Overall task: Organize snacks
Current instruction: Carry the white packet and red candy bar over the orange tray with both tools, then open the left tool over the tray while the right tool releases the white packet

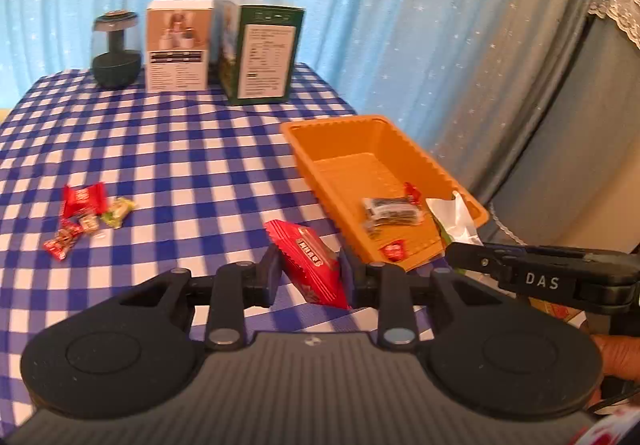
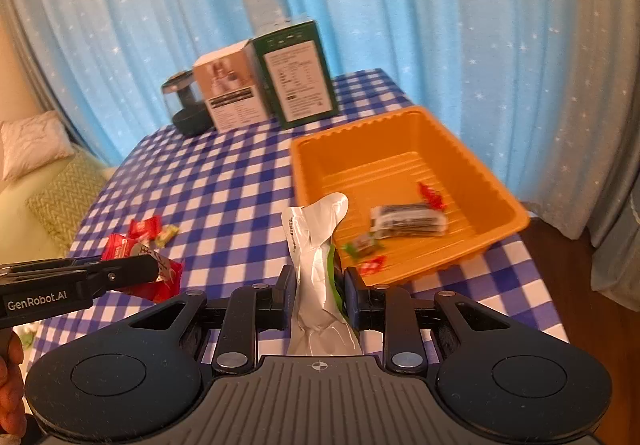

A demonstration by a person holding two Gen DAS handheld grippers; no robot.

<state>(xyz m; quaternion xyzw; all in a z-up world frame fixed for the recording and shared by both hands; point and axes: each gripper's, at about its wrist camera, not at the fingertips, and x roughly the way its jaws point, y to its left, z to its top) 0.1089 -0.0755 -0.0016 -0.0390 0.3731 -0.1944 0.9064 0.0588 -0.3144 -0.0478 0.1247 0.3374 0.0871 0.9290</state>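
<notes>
My left gripper point(image 1: 310, 269) is shut on a red snack packet point(image 1: 308, 261) and holds it above the checked table, just left of the orange tray point(image 1: 360, 125). My right gripper point(image 2: 318, 285) is shut on a silver and green snack pouch point(image 2: 316, 245) at the tray's near left corner point(image 2: 304, 149). The tray holds a dark wrapped bar point(image 2: 408, 221), a red candy point(image 2: 432, 197) and small wrapped sweets point(image 2: 364, 245). Several loose snacks point(image 1: 86, 213) lie on the table at the left.
Two upright boxes, white point(image 1: 178, 45) and green point(image 1: 264, 49), and a dark jar point(image 1: 116, 53) stand at the table's far edge before a blue curtain. A grey covered chair point(image 1: 580, 125) is at the right. The tray sits near the table's right edge.
</notes>
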